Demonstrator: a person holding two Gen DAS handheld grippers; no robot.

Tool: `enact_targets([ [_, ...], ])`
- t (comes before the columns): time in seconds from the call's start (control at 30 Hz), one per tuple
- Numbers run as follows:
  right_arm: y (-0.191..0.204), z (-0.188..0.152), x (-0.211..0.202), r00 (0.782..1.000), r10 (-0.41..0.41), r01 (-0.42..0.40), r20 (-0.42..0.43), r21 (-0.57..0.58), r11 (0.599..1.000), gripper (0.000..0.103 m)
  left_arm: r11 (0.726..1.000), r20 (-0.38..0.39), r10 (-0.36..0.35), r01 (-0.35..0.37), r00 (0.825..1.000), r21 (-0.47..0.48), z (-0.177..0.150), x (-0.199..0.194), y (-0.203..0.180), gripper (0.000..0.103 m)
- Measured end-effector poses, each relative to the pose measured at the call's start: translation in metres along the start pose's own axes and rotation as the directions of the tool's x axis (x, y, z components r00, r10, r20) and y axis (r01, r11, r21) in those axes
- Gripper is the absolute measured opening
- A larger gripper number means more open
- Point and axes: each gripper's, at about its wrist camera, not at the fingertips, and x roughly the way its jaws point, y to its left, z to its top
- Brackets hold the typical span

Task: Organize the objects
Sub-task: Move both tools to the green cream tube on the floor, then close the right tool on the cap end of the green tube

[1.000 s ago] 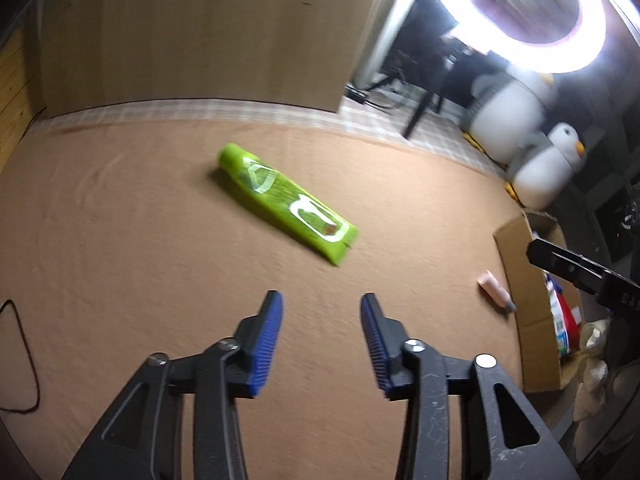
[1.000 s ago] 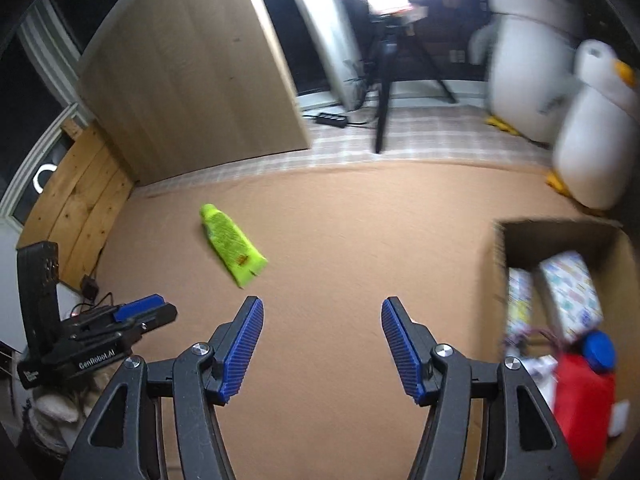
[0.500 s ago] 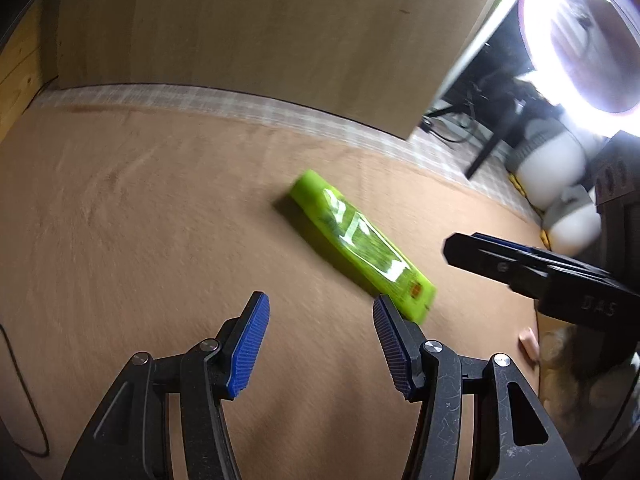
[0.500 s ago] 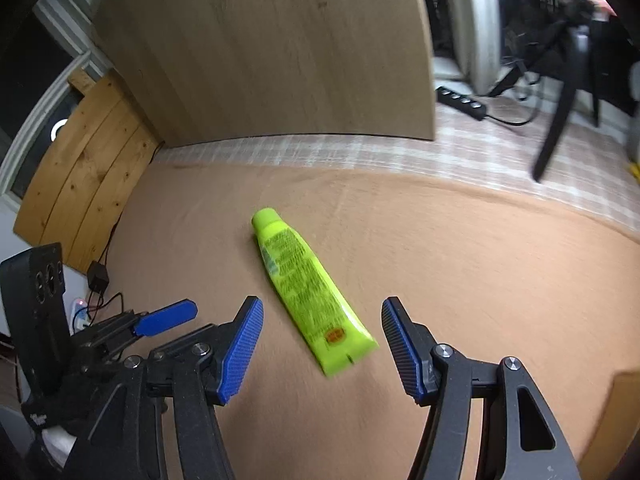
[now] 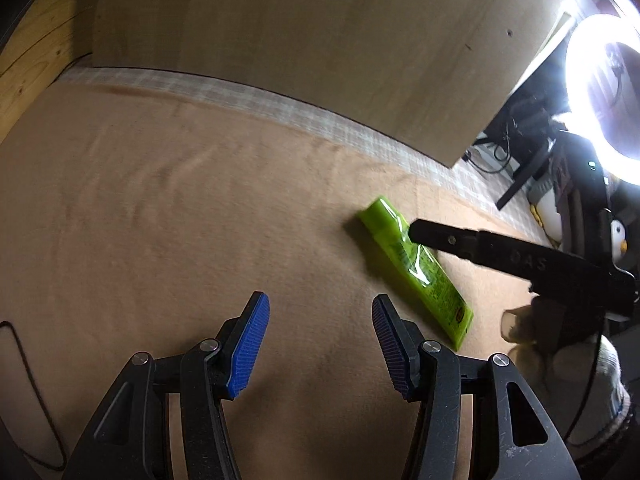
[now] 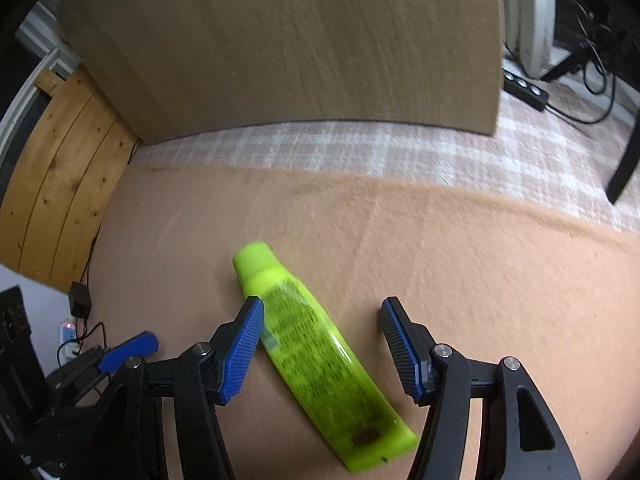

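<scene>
**Right gripper lined up over green tube, left one off to the side**

Left wrist view: left gripper (image 5: 320, 344) has its jaws apart, nothing between the blue pads, only bare brown blanket (image 5: 160, 220) under them. The green tube (image 5: 416, 272) lies flat on the blanket, ahead and to the right of this gripper, outside its jaw gap. Long axis runs diagonally, cap end far-left, flat crimped end near-right. The right gripper's finger (image 5: 480, 244) reaches in from the right edge and crosses over the tube's upper part; contact not clear from here. A gloved hand (image 5: 560, 360) shows under it at lower right. Wooden board (image 5: 300, 40) stands behind, ring light (image 5: 600, 100) glares at right.

Right wrist view: right gripper (image 6: 322, 344) is spread open, gripping nothing. The tube (image 6: 316, 360) lies between the two pads, closer to the left pad and maybe brushing its tip; blur makes that hard to call. It sits well clear of the right pad. Axis goes from cap at far-left to crimp at near-right, so it is skewed against the jaw line, not square across it. Left gripper's blue fingertip (image 6: 128, 350) pokes in at lower left, well apart from the tube.

Judgement: right hand is clearly the nearer one; the grab looks to be its job, likely after squaring up to the tube.
</scene>
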Motion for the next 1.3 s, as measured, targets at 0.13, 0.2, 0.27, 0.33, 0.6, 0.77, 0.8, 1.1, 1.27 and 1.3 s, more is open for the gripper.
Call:
enact_targets([
  [0.13, 0.013, 0.013, 0.009, 1.000, 0.017, -0.017, 0.007, -0.017, 1.000, 0.057, 1.000, 0.029, 0.006, -0.006, 1.000, -0.013, 0.001, -0.014, 0.007, 0.057],
  [0.2, 0.021, 0.017, 0.014, 1.000, 0.027, -0.027, -0.002, -0.040, 0.999, 0.057, 1.000, 0.043, 0.014, -0.013, 0.999, -0.014, 0.000, -0.023, 0.012, 0.057],
  [0.27, 0.031, 0.017, 0.019, 1.000, 0.020, -0.022, -0.021, -0.073, 0.997, 0.057, 1.000, 0.051, 0.018, -0.017, 0.999, -0.023, -0.001, -0.030, 0.019, 0.057],
  [0.33, 0.039, 0.013, 0.025, 0.998, 0.029, -0.034, -0.051, -0.090, 0.995, 0.055, 0.999, 0.060, 0.025, -0.023, 0.998, -0.038, -0.002, -0.035, 0.026, 0.057],
  [0.6, 0.064, -0.035, 0.020, 0.984, 0.104, -0.129, -0.148, -0.178, 0.975, 0.044, 0.996, 0.068, 0.038, -0.032, 0.997, -0.082, -0.011, -0.049, 0.051, 0.057],
  [0.77, 0.084, -0.086, 0.005, 0.973, 0.107, -0.173, -0.205, -0.340, 0.924, 0.044, 0.997, 0.046, 0.024, -0.020, 0.999, -0.075, -0.019, -0.051, 0.055, 0.057],
  [0.8, 0.087, -0.094, 0.001, 0.973, 0.100, -0.172, -0.209, -0.362, 0.916, 0.044, 0.998, 0.034, 0.009, -0.006, 0.999, -0.070, -0.020, -0.050, 0.053, 0.057],
  [1.1, 0.046, -0.138, -0.068, 0.994, 0.074, -0.087, -0.080, -0.172, 0.981, 0.045, 0.991, -0.121, -0.056, 0.070, 0.991, 0.116, -0.036, -0.006, -0.006, 0.046],
  [1.27, -0.011, -0.163, -0.087, 0.996, 0.080, -0.076, -0.039, 0.096, 0.992, 0.044, 0.976, -0.202, -0.085, 0.122, 0.976, 0.180, -0.050, 0.009, -0.029, 0.040],
  [1.3, -0.019, -0.167, -0.088, 0.995, 0.092, -0.086, -0.033, 0.134, 0.987, 0.044, 0.972, -0.214, -0.094, 0.136, 0.972, 0.193, -0.054, 0.008, -0.033, 0.040],
])
